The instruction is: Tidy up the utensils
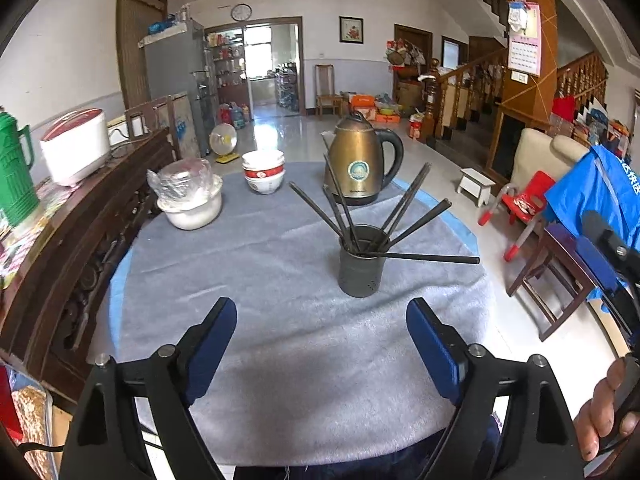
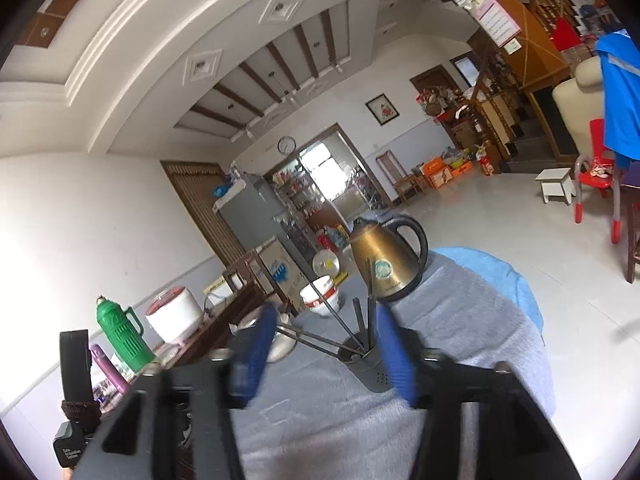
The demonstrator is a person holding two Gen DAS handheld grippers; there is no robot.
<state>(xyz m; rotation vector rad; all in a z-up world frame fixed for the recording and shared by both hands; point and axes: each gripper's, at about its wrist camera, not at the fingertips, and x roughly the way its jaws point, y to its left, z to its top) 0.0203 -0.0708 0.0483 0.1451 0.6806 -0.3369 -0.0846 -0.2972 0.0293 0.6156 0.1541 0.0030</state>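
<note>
A dark grey utensil holder (image 1: 359, 262) stands upright near the middle of the round table with its grey cloth (image 1: 280, 340). Several black chopsticks (image 1: 400, 208) fan out of it, and one (image 1: 428, 258) lies almost level across its rim, pointing right. My left gripper (image 1: 322, 312) is open and empty, a short way in front of the holder. My right gripper (image 2: 326, 316) is open and empty, tilted, raised near the holder (image 2: 370, 366) and its chopsticks (image 2: 332, 314). Part of the right gripper also shows at the right edge of the left wrist view (image 1: 612, 248).
A brass electric kettle (image 1: 362, 160) stands behind the holder. Stacked white bowls (image 1: 264, 170) and a wrapped white pot (image 1: 190, 196) sit at the back left. A dark wooden sideboard (image 1: 80, 220) with a green flask (image 1: 14, 172) and a rice cooker (image 1: 76, 144) runs along the left. Chairs stand to the right.
</note>
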